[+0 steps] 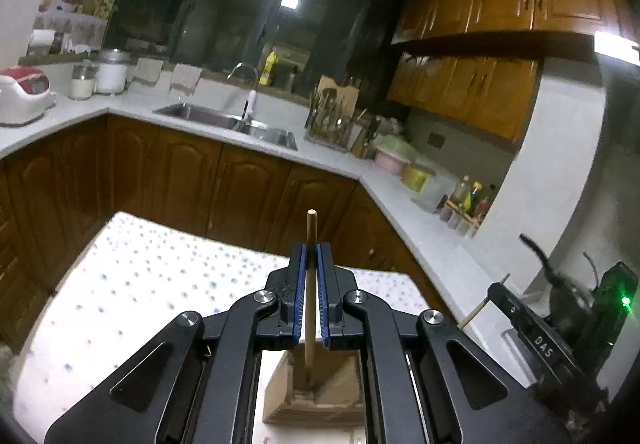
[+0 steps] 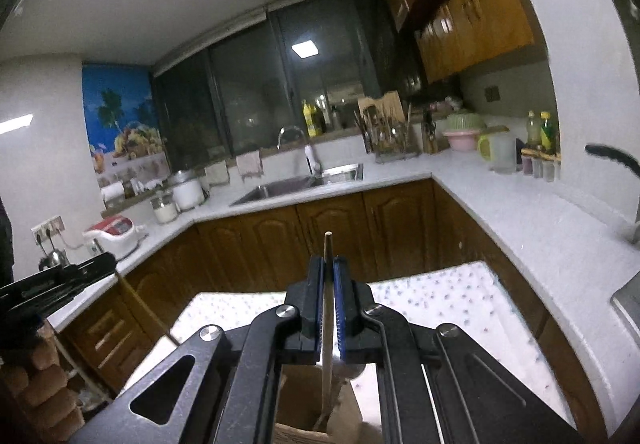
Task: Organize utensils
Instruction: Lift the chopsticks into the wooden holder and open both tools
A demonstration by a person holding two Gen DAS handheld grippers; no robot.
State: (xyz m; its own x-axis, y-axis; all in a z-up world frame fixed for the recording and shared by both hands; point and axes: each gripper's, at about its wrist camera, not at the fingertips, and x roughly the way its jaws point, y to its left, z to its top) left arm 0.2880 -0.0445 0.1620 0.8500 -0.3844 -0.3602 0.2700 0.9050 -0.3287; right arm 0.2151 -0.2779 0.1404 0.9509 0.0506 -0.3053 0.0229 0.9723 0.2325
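Your left gripper [image 1: 311, 268] pinches 1 round wooden stick [image 1: 311, 284] standing in the brown cardboard box [image 1: 320, 392] below. That box sits on the dotted white tablecloth [image 1: 140, 276], your right gripper [image 2: 329, 298] beside it.

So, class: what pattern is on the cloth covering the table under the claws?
White tablecloth scattered with small pastel dots, clearest in the left wrist view.

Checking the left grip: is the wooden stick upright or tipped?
Upright. In the left wrist view the wooden stick rises straight between the shut jaws, its lower end in the cardboard box.

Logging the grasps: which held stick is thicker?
The left hand-held gripper holds the thicker, browner stick; the right hand-held gripper holds a thinner, paler stick.
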